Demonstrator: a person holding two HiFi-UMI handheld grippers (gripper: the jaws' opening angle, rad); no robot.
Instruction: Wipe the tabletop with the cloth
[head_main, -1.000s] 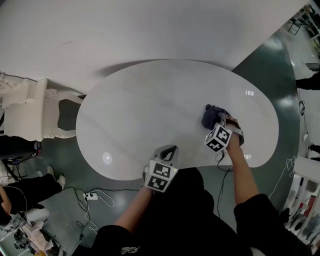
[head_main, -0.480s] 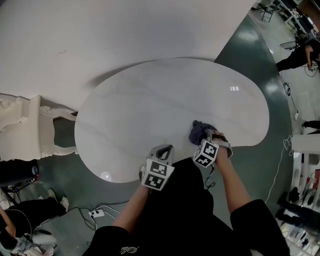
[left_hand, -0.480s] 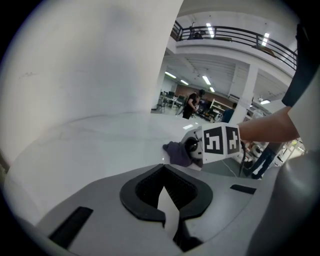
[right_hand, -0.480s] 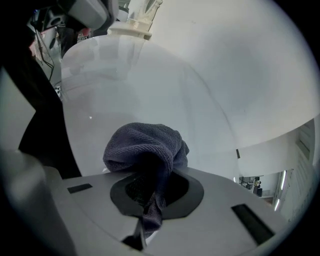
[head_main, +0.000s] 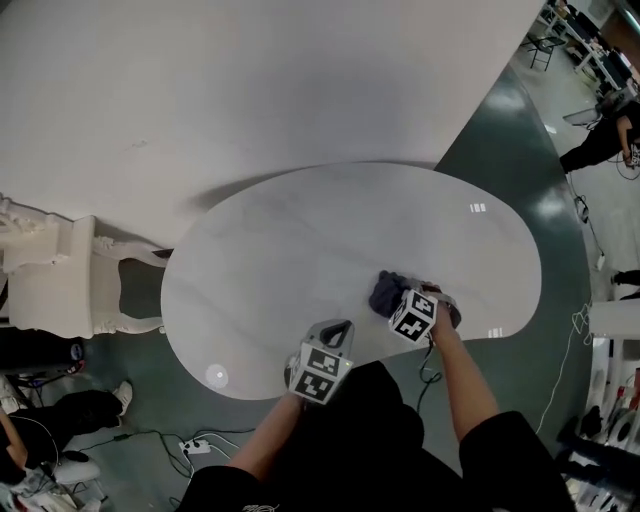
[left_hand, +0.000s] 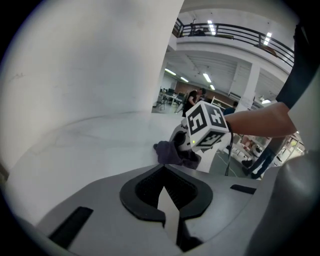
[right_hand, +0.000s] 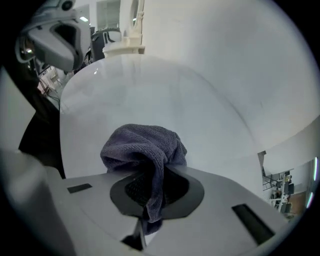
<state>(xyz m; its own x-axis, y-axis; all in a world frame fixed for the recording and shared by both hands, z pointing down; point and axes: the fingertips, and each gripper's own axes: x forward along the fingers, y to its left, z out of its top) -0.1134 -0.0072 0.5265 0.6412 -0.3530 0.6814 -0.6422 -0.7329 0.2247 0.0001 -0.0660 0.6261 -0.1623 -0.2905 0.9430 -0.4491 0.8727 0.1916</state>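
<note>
One white table (head_main: 280, 240) bears one dark cloth (head_main: 386, 293) at its five o'clock, clamped in the right gripper (head_main: 402, 299); the left gripper (head_main: 340, 326), jaws together and empty, hovers at six

Grey cloth (head_main: 386, 294), bunched (on white tabletop (head_main: 300, 250))

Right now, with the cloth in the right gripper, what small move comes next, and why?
Probably sweep the right gripper leftward across the tabletop, pressing the cloth down: it sits bunched by the near edge, with broad bare surface to its left.
</note>
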